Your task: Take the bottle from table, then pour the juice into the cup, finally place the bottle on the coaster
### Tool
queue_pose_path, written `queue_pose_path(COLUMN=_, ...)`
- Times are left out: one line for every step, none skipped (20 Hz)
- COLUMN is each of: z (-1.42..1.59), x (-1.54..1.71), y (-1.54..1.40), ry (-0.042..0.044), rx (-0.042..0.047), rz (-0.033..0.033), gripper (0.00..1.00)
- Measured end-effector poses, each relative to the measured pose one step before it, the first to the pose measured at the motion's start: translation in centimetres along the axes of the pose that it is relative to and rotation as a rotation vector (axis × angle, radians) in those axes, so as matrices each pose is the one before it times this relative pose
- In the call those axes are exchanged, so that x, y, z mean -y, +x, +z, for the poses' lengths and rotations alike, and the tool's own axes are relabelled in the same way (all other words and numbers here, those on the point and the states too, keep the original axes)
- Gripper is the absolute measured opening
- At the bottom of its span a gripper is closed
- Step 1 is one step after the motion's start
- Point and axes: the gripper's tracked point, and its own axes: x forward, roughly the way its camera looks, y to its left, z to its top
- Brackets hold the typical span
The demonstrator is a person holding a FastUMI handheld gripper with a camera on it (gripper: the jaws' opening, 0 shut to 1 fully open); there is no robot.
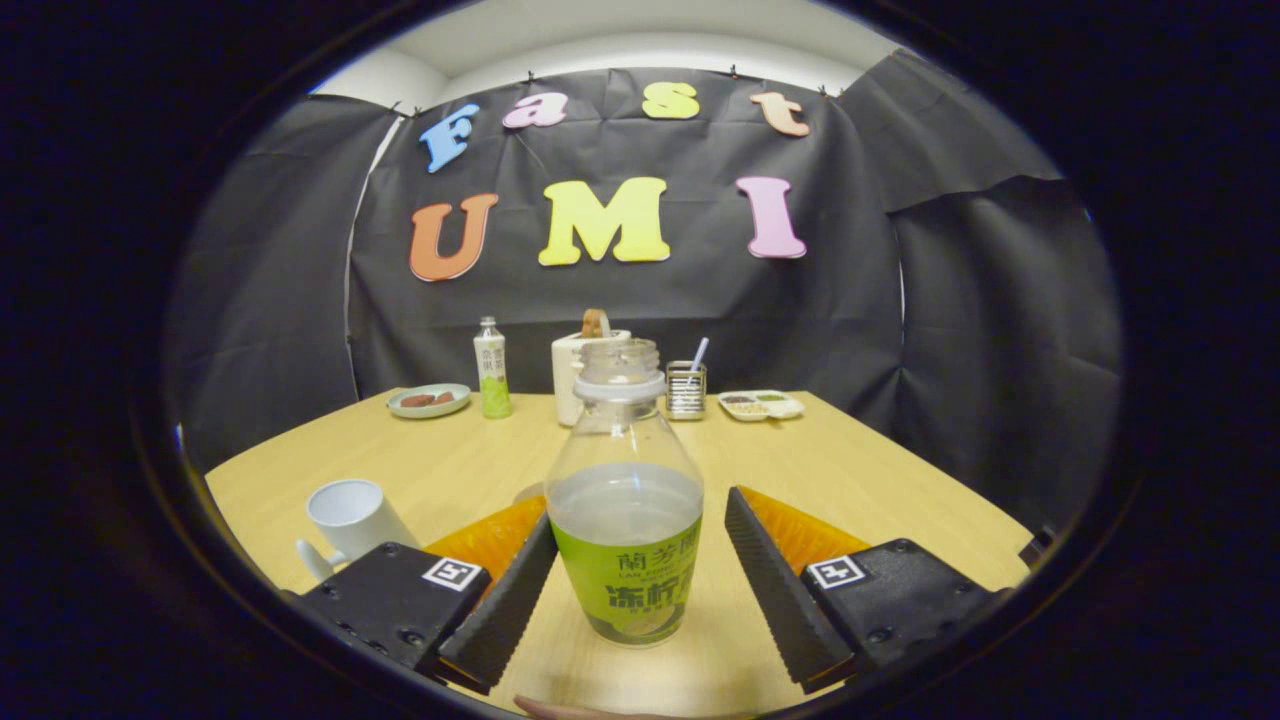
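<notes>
claw (640, 580) agape around bottle (625, 510), wooden table (860, 470)

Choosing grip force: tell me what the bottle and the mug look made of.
Bottle, standing between the open gripper fingers: clear glossy plastic, apparently; liquid shows through above a green printed label. Mug: white, smooth, probably glazed ceramic, though plastic can't be excluded.

Bottle (624, 500): clear plastic, green label, cap off, upright on table, roughly half full of pale liquid; stands between fingers, left one touching or nearly so, right one apart. Cup (352, 517): white, handled, tilted, left of bottle. Coaster (497, 536): orange, behind bottle, partly hidden.
</notes>
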Motion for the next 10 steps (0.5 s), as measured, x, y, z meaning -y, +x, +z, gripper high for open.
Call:
queue_pose_path(z=0.418, x=-0.276, y=-0.071, ry=-0.01284, rx=0.02295, rz=0.00289, gripper=1.00)
queue_pose_path(z=-0.213, x=0.091, y=0.283, ry=-0.01755, rx=0.00393, rz=-0.01577, gripper=1.00)
queue_pose_path(z=-0.294, x=0.371, y=0.132, ry=-0.01340, rx=-0.00851, rz=-0.02130, gripper=1.00)
queue_pose_path(z=-0.387, x=0.123, y=0.141, ry=-0.00851, rx=-0.01519, rz=-0.01072, gripper=0.99)
queue_pose_path(z=-0.342, x=-0.062, y=0.217, ry=0.00293, rx=-0.01459, rz=-0.00173, gripper=0.99)
queue_pose_path(z=-0.269, x=0.040, y=0.216, ry=0.01321, rx=-0.01144, rz=0.00318, gripper=0.99)
queue_pose_path(z=-0.272, x=-0.134, y=0.265, ry=0.01377, rx=-0.01560, rz=0.01211, gripper=1.00)
queue_pose_path(z=-0.494, x=-0.170, y=0.146, ry=0.01434, rx=-0.01672, rz=0.00889, gripper=0.95)
queue_pose_path(z=0.560, x=0.210, y=-0.853, ry=0.01539, rx=0.01590, rz=0.00240, gripper=0.90)
queue_pose_path(z=-0.340, x=-0.549, y=0.201, ry=-0.01919, rx=-0.01462, rz=0.01993, gripper=0.84)
